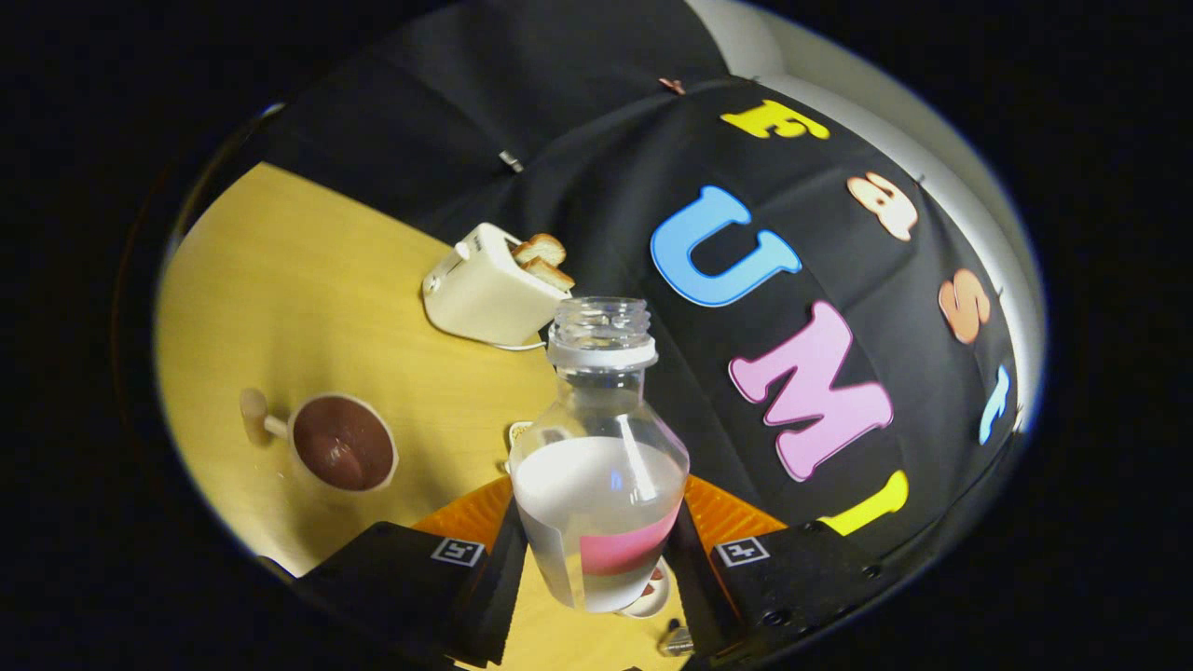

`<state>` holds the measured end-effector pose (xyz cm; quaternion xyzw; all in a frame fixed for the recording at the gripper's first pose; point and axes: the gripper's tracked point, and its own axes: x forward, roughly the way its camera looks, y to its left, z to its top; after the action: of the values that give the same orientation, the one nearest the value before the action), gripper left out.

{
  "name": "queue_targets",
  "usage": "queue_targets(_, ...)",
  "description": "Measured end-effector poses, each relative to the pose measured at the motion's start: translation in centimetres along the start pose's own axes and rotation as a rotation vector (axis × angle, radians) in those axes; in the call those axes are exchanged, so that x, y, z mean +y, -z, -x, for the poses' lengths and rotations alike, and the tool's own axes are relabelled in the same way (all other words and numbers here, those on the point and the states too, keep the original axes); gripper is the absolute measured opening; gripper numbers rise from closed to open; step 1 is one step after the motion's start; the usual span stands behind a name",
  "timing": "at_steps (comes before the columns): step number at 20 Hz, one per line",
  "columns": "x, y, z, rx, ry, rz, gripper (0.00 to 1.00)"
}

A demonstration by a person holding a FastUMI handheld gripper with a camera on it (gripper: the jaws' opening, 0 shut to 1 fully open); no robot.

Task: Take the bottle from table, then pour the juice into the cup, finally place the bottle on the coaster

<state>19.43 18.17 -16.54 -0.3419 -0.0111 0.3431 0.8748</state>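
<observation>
Clenching around the lower body of the bottle (601, 485), our claw (596, 559) is gripping it from both sides, one finger pressing on each flank. We are seeing the bottle standing between the fingers with its long axis running straight away from us, its open threaded mouth pointing toward the black cloth wall (596, 168) and its base nearest us. It is clear plastic, uncapped, with a white collar under the neck, a white and pink label around its body, and liquid filling the lower part.

Behind the bottle we are making out an orange ribbed disc (722, 513), probably the coaster, though the bottle and fingers are covering most of it. Something small and pale is peeking out beside the bottle's shoulder, too hidden for us to name, and another small round thing is showing under the base, equally unclear.

Off to the left, well apart from the fingers, a white cup (342, 443) with a stubby handle is sitting on the yellow wooden table (280, 280), its inside looking dark brown. Farther off, a cream toaster (485, 289) with two slices of toast (543, 259) is standing by the wall.
</observation>
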Motion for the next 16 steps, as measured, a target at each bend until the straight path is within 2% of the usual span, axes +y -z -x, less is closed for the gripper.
queue_targets(4,-0.8,1.3,-0.2,0.004,-0.012,-0.342,0.74)
queue_targets(6,-1.1,2.2,-1.0,0.009,-0.004,-0.475,0.74)
queue_targets(12,-1.6,6.1,-3.4,0.022,0.056,-0.755,0.74)
queue_targets(16,-1.5,8.5,-4.7,0.015,0.121,-0.849,0.74)
